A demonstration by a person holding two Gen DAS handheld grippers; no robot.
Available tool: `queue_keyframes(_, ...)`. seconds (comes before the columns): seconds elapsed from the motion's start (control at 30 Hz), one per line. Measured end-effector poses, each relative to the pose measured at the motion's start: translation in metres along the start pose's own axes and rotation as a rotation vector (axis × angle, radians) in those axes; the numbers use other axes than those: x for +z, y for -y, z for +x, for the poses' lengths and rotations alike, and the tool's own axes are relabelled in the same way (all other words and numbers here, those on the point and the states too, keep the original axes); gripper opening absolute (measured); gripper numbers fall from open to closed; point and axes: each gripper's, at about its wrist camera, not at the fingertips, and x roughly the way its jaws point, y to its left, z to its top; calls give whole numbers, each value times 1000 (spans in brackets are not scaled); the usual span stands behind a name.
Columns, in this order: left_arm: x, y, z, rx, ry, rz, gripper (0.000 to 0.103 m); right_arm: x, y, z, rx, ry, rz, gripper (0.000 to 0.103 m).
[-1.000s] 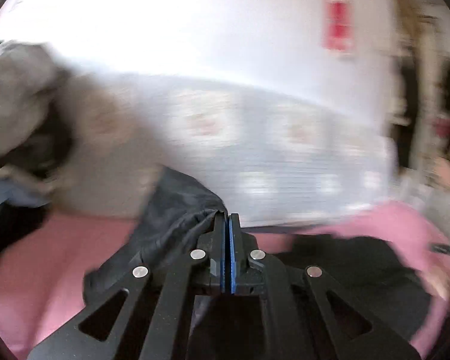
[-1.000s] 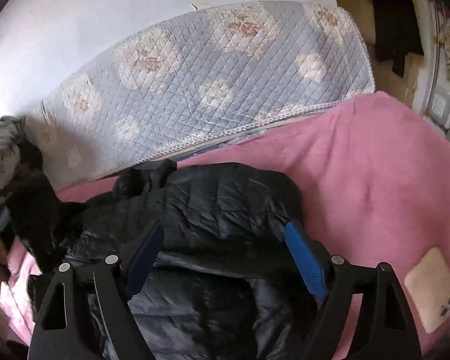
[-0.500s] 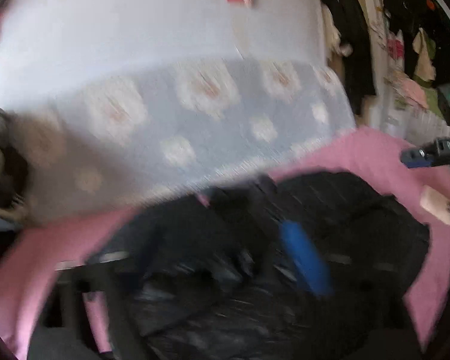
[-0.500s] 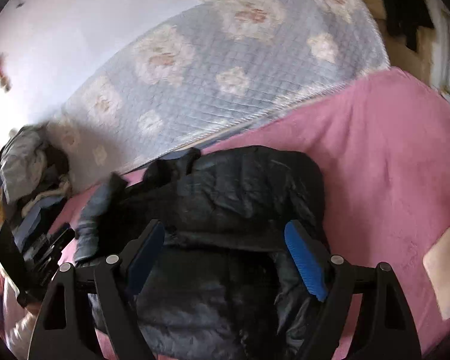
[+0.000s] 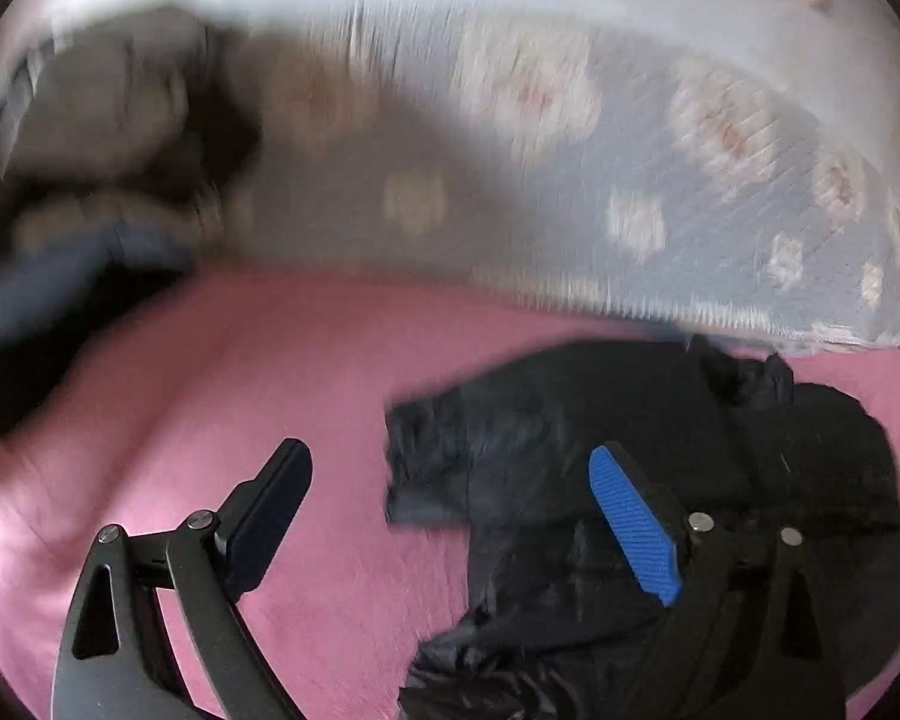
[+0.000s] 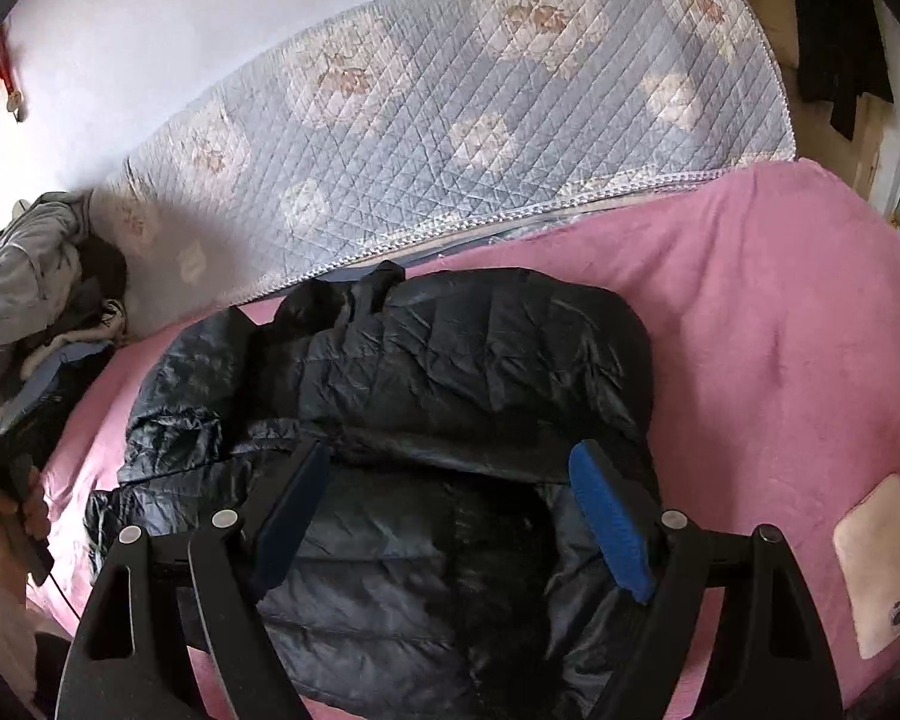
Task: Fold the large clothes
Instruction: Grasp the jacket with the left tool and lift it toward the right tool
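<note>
Your left gripper [image 5: 450, 510] and right gripper [image 6: 450, 504] both hang fingers apart; the black jacket [image 6: 450, 372] fills centre frame, pink bed [image 6: 780, 312] bare at right.

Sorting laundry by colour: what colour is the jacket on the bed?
Black; the jacket shows best in the right wrist view.

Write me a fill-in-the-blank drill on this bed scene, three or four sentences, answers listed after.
1. The black puffer jacket lies on a blanket whose colour is ____.
2. Both the left claw and the right claw are ____, holding nothing.
3. The flat device near the blanket's right edge in the right wrist view is a ____.
4. The quilted mat leaning on the wall has a ____ pattern.

Missing words: pink; open; phone; floral
</note>
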Motion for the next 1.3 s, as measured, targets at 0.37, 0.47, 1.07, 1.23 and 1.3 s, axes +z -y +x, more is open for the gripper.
queue_keyframes(0.37,-25,-67,88,-309,-291,-425,82,-3,13,17,51,-85,65,84)
queue_keyframes(0.47,-22,-73,92,-351,-282,-424,44,-6,13,17,60,-94,59,84)
queue_keyframes(1.07,-10,113,-89,-723,127,238,4,-7,4,21,-15,-54,-16,84)
queue_keyframes(1.23,-42,169,-103,-777,89,404,4,-6,-10,12,12,16,-68,84)
queue_keyframes(1.3,-56,188,-98,-772,60,474,4,-4,-14,4,102,56,-47,84)
